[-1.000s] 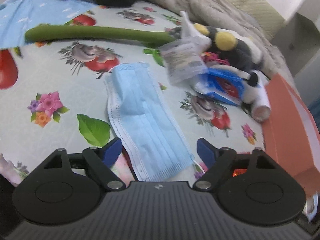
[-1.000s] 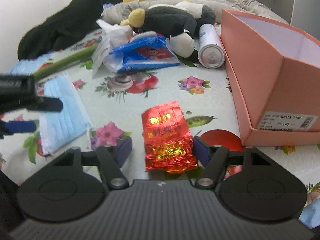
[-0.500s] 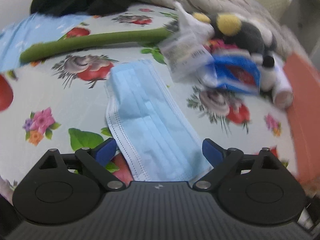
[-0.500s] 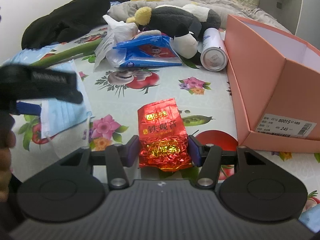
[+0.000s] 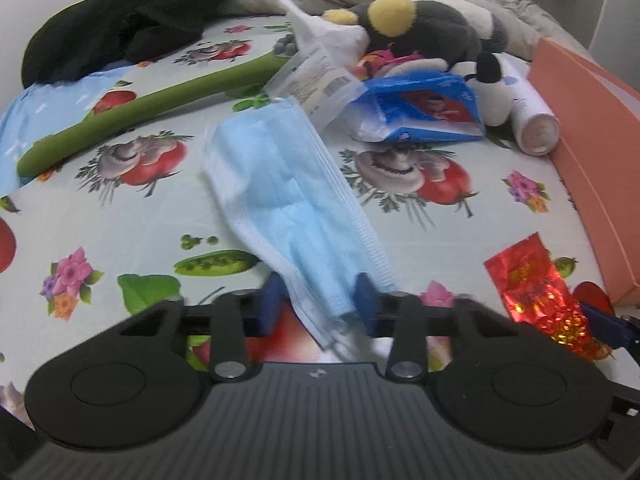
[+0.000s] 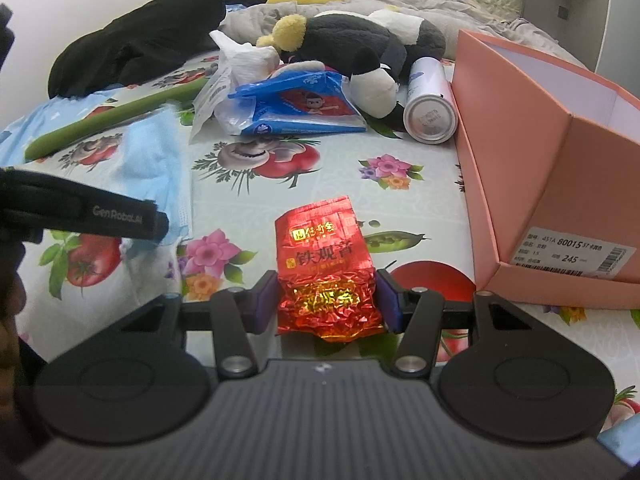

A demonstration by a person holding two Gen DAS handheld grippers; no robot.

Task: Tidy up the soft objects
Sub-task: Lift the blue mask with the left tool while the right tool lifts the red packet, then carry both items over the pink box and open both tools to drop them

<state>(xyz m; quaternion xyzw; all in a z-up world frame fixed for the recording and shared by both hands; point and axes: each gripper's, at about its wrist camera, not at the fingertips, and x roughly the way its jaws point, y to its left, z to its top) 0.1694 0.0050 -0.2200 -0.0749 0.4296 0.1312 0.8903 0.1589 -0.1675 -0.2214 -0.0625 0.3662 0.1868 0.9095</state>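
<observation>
Your left gripper point(image 5: 318, 300) is closing on the near end of the pleated blue face mask point(image 5: 288, 196) while your right gripper point(image 6: 326, 300) clamps the crinkled red foil packet point(image 6: 326, 276), so next lift both toward the open pink cardboard box point(image 6: 560, 184).

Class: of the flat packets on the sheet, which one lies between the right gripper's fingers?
The red foil packet; the blue packet lies farther back by the plush toy.

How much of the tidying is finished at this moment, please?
Done: nothing yet; the visible part of the pink box looks empty.
In hand: the left gripper is closing around the blue face mask; the right gripper holds the red foil packet.
Left: plush toy, blue tissue pack, black garment.
</observation>
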